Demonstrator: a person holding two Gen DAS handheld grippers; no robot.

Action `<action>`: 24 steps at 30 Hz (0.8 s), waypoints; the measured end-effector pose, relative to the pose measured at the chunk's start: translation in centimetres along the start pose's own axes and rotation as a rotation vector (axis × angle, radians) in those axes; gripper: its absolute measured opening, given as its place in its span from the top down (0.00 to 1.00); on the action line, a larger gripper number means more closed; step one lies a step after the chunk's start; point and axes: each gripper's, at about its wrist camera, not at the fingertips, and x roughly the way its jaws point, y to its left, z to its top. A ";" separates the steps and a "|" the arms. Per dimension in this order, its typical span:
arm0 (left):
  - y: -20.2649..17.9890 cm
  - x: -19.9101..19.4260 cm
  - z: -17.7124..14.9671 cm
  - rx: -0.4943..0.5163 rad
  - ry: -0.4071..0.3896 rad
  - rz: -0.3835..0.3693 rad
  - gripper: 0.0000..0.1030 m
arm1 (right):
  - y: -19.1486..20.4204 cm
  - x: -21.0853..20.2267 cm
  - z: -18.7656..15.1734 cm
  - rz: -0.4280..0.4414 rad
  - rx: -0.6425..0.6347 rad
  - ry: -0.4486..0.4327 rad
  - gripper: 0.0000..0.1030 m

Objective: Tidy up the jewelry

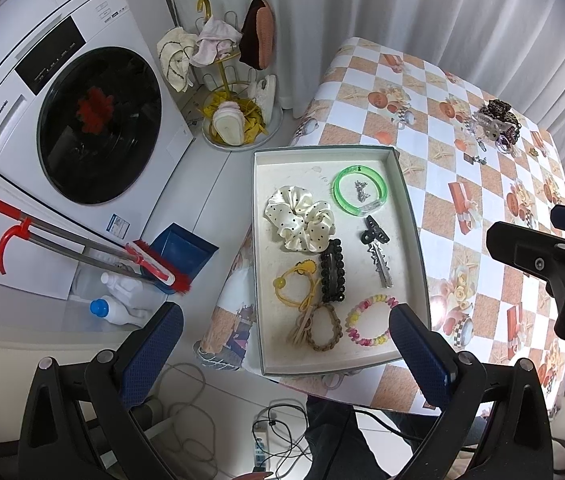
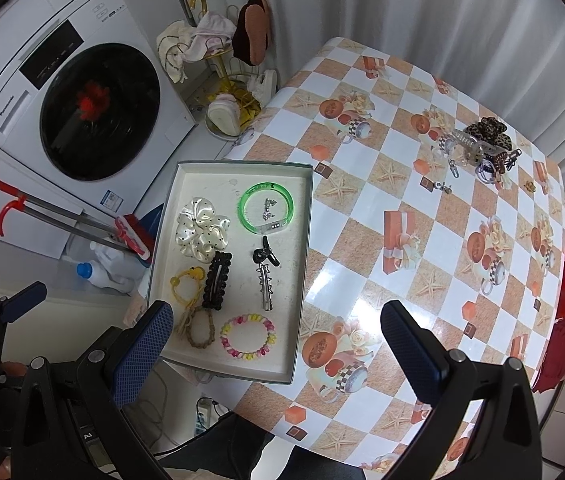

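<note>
I hold both grippers raised above the table (image 2: 362, 216), left gripper (image 1: 286, 336) wide apart over the tray (image 1: 414, 216), right gripper (image 2: 278, 340) wide, both empty.

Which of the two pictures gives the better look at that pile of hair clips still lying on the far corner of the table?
The right wrist view: the pile of hair clips sits a bit larger there, with the leopard-print claw and clear clip distinguishable. The left wrist view shows the same pile smaller, squeezed nearer the picture's edge.
</note>
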 end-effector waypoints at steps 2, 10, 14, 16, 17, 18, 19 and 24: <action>0.1 0.0 0.0 0.000 0.000 0.001 0.00 | 0.1 -0.1 -0.1 -0.001 -0.001 -0.001 0.00; 0.1 -0.1 0.0 0.002 0.000 0.000 0.00 | 0.3 -0.1 -0.1 -0.003 0.003 -0.001 0.00; 0.2 -0.1 -0.1 0.003 -0.001 0.001 0.00 | 0.3 -0.2 -0.1 -0.003 0.004 -0.001 0.00; 0.1 -0.1 -0.1 0.003 0.000 0.001 0.00 | 0.3 -0.2 -0.1 -0.003 0.004 -0.002 0.00; 0.2 -0.1 -0.2 0.002 0.000 0.001 0.00 | 0.3 -0.2 -0.2 -0.004 0.004 -0.001 0.00; 0.1 -0.1 -0.1 0.002 0.000 0.001 0.00 | 0.3 -0.2 -0.2 -0.004 0.004 -0.001 0.00; 0.1 -0.1 -0.2 0.002 0.000 0.001 0.00 | 0.3 -0.2 -0.2 -0.004 0.004 -0.001 0.00; 0.2 -0.1 -0.2 0.001 -0.001 0.001 0.00 | 0.4 -0.2 -0.2 -0.004 0.004 -0.001 0.00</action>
